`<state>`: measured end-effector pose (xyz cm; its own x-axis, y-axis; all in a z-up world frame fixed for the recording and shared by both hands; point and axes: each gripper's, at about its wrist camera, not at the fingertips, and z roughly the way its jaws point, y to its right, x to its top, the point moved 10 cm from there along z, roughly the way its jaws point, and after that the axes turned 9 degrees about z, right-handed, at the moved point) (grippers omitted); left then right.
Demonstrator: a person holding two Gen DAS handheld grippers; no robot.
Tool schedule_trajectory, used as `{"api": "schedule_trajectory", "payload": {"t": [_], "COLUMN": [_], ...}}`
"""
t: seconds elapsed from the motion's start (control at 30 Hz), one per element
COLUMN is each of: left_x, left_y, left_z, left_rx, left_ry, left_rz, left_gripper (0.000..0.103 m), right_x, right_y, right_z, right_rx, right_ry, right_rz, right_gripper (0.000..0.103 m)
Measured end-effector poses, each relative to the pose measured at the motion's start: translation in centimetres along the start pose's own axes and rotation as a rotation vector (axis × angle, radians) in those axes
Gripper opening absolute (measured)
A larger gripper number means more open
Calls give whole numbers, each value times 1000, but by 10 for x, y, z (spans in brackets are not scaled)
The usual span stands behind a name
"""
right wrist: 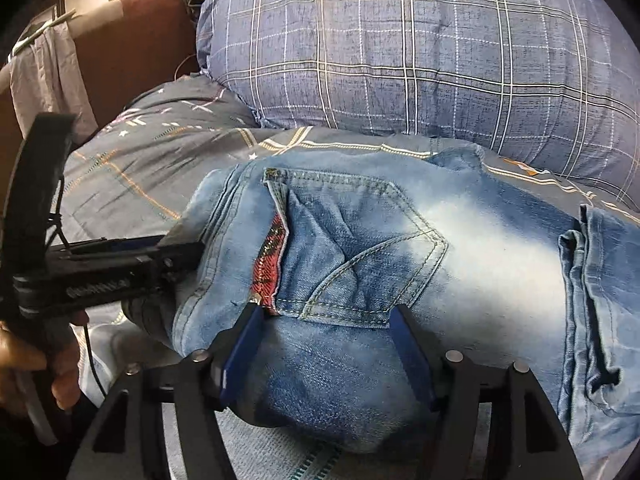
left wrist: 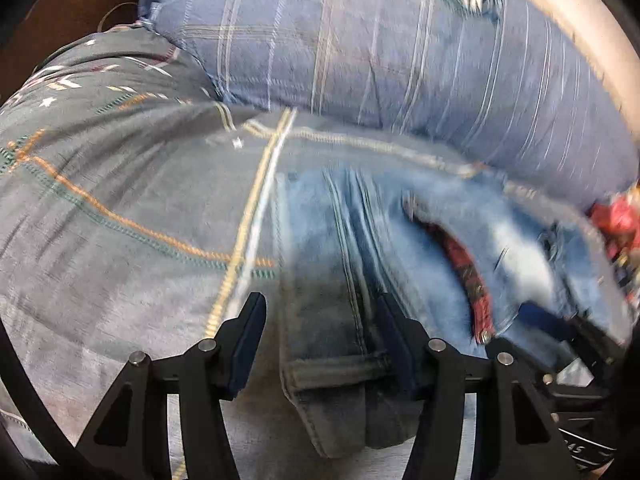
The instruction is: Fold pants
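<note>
The faded blue jeans [right wrist: 460, 240] lie folded in a compact bundle on a grey patterned bedspread [right wrist: 132, 168], back pocket [right wrist: 360, 240] facing up, with a strip of red plaid lining [right wrist: 270, 256] showing along the pocket's left edge. Behind the bundle a blue plaid pillow [right wrist: 400, 60] closes off the far side; a band of bedspread separates the two. To the left of the jeans the bedspread is bare up to a dark reddish bed frame [right wrist: 132, 40], giving open room on that side. The right gripper [right wrist: 326, 316] stands partly open over the near folded edge, its blue pads [right wrist: 408, 344] flanking the denim just below the pocket hem; whether they press the cloth cannot be told. The left gripper [left wrist: 320, 308] is likewise partly open, jaws straddling the seamed left edge of the bundle, where a hem [left wrist: 336, 372] lies between the fingers without visible clamping. In the right wrist view a hand [right wrist: 32, 364] holds that tool at the left edge of the jeans.
</note>
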<state>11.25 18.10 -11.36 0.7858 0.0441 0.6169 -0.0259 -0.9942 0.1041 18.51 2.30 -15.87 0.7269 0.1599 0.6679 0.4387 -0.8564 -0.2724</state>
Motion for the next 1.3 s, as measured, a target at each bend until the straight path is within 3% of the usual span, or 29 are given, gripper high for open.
{"api": "schedule_trajectory", "payload": {"t": [0.13,0.2,0.37,0.43,0.53,0.7,0.83,1.0,1.1,1.23,1.3], "left_x": [17,26,33,26,23,25,21,24,24,24,23], "left_y": [-26,-36,-32,-30,-31,-49,-51,-51,-49,-51,-51], "left_z": [-8,-3,31,43,51,49,55,60,57,57,54], "left_rx": [-23,-16,-84,-100,-144,-178,-189,-190,-184,-207,-223], "left_ry": [-2,-18,-88,-115,-137,-118,-149,-171,-167,-162,-155], "left_rz": [-64,-76,-62,-68,-101,-210,-222,-222,-207,-233,-251], "left_gripper": [59,59,58,48,41,41,41,41,41,41,41], "right_x": [10,13,-1,-12,-23,-21,-32,-43,-46,-39,-33], "right_y": [-11,-28,-92,-113,-129,-136,-131,-129,-129,-124,-125], "right_z": [-24,-35,-39,-33,-21,7,32,34,34,21,11], "right_rx": [14,45,166,187,185,151,125,83,13,35,49], "right_ry": [49,69,43,19,-15,-41,-88,-36,2,11,20], "right_rz": [-40,-82,-216,-283,-341,-363,-363,-420,-463,-389,-372], "right_gripper": [69,69,69,69,69,69,70,69,61,42,38]}}
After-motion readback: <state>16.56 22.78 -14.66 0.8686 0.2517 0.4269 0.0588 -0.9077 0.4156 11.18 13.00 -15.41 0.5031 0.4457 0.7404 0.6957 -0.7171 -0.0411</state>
